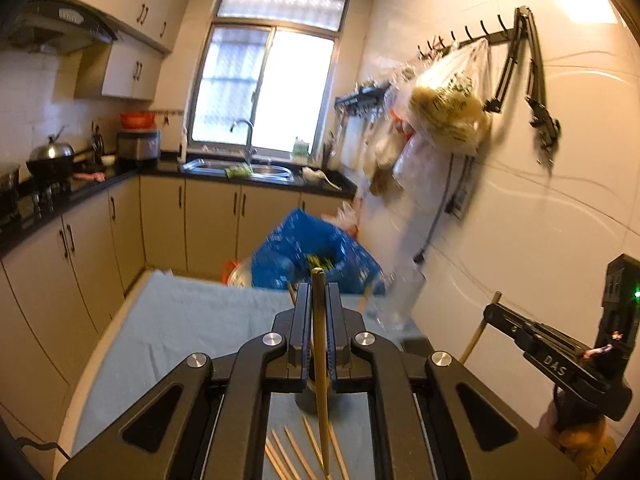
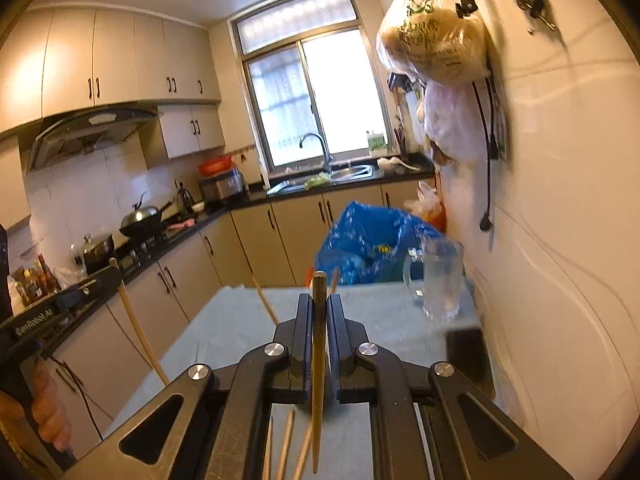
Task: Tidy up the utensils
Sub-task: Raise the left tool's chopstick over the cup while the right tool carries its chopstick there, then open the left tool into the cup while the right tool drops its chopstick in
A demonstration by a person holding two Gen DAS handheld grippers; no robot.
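A: Each gripper is clamped tight on one chopstick: left gripper [image 1: 319, 300], right gripper [image 2: 319, 304]. Loose chopsticks [image 1: 296, 452] lie on the cloth-covered surface [image 1: 192, 320] below.

B: Both held sticks run lengthwise between the jaws, tips up. A glass mug [image 2: 440, 280] and blue bag [image 2: 372, 240] sit ahead.

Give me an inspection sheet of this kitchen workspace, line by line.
Surface: table under a pale cloth.
Job's things: one chopstick in left gripper, one in right gripper; loose chopsticks on the cloth; glass mug by the wall.
Clutter: blue bag beyond the table.
Grippers: both shut on a chopstick, tips hanging down.
Cables: black cord with plug dangling on the wall.
Surroundings: sink, wok, hanging plastic bags.
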